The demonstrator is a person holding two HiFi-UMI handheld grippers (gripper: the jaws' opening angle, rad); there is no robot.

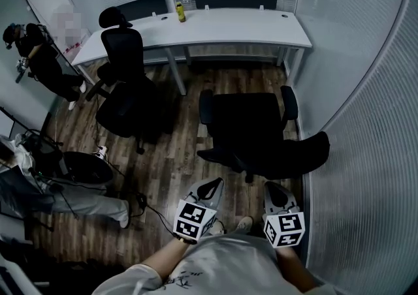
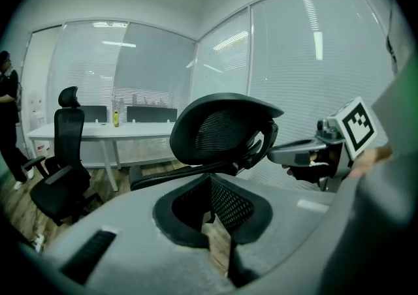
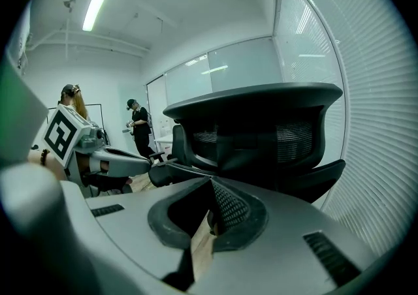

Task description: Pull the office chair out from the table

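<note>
Head view: office chair [image 1: 251, 127] stands clear of white table [image 1: 228, 26], backrest toward both grippers, close beside glass wall [image 1: 366, 124]. Left gripper [image 1: 210, 186] and right gripper [image 1: 273, 189] both clenched, nothing between jaws, just behind headrest [image 2: 222, 127]. Second chair [image 1: 127, 85] to left, near table. Cables [image 1: 147, 209] on floor. Yellow bottle [image 1: 181, 12] on table. Bystander [image 1: 39, 59] at far wall. Chair base hidden under seat; right tip's contact with headrest unclear.

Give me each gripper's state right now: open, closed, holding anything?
Left gripper: closed, holding nothing.
Right gripper: closed, holding nothing; the office chair is just ahead, not gripped.
</note>
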